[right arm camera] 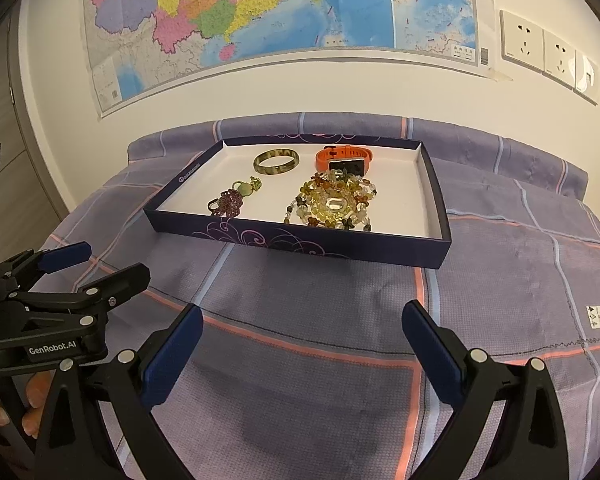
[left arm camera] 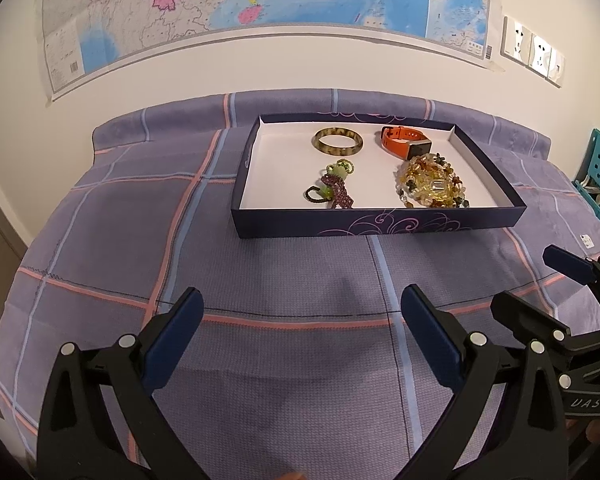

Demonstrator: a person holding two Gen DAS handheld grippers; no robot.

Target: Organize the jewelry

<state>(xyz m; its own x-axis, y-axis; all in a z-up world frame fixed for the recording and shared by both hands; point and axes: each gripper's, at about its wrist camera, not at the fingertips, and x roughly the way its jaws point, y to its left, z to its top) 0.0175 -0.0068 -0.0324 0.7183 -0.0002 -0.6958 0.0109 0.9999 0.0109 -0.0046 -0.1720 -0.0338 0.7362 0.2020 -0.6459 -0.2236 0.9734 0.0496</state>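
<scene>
Navy cardboard tray [left arm camera: 380, 222] on the plaid bedspread [left arm camera: 112, 216] holds a mottled bangle [left arm camera: 337, 141], orange watch [left arm camera: 404, 142], amber bead strands [left arm camera: 430, 186] and what looks like a garnet-green trinket [left arm camera: 332, 188]. Left gripper [left arm camera: 302, 322] and right gripper [right arm camera: 302, 336] gape wide, empty, near the bedspread's front edge.

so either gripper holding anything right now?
No. Left gripper and right gripper are both open and empty; all jewelry sits in the tray.
</scene>
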